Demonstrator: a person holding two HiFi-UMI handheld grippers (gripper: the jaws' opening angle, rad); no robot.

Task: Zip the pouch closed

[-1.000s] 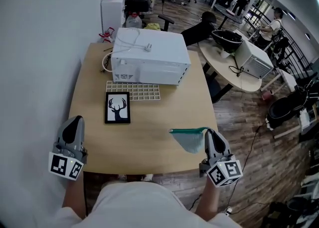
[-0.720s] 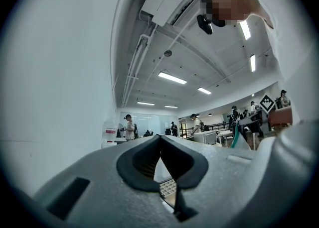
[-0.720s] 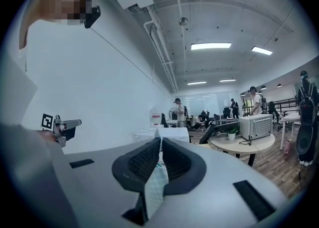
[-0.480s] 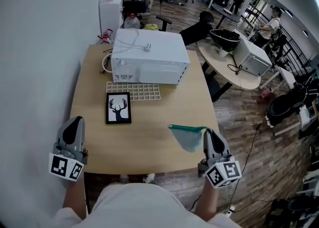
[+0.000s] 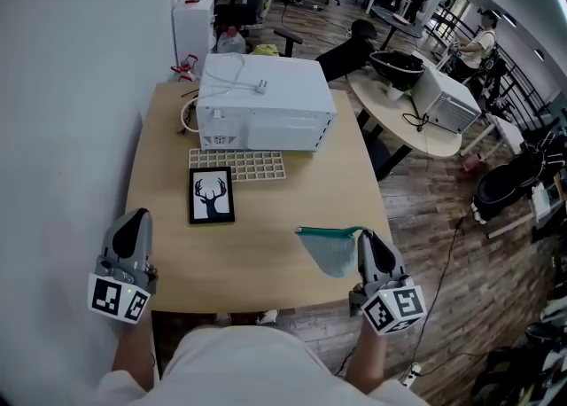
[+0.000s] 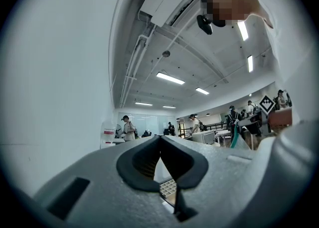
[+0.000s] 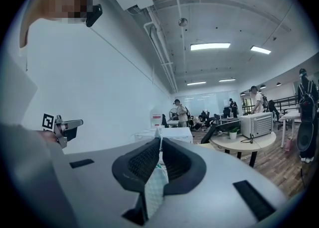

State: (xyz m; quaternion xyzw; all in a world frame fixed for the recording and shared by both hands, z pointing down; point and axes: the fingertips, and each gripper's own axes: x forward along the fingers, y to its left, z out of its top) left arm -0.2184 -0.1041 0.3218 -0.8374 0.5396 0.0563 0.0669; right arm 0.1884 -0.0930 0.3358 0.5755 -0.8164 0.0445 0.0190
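A pale mesh pouch [image 5: 330, 250] with a teal zip edge hangs over the table's near right part, held by one end. My right gripper [image 5: 361, 239] is shut on that end. In the right gripper view the white mesh [image 7: 155, 187] is pinched between the dark pads [image 7: 142, 161]. My left gripper [image 5: 133, 221] hovers at the table's near left corner, shut with nothing in it; in the left gripper view its pads [image 6: 144, 160] meet at the tips. The two grippers stand far apart.
On the wooden table [image 5: 266, 258] stand a white box-shaped appliance [image 5: 264, 101] with a cord at the back, a white grid tray [image 5: 236, 163] and a black-framed deer picture [image 5: 212, 194]. A white wall runs along the left. Office desks and people fill the room beyond.
The right gripper and the pouch have drifted slightly left. The left gripper has kept still.
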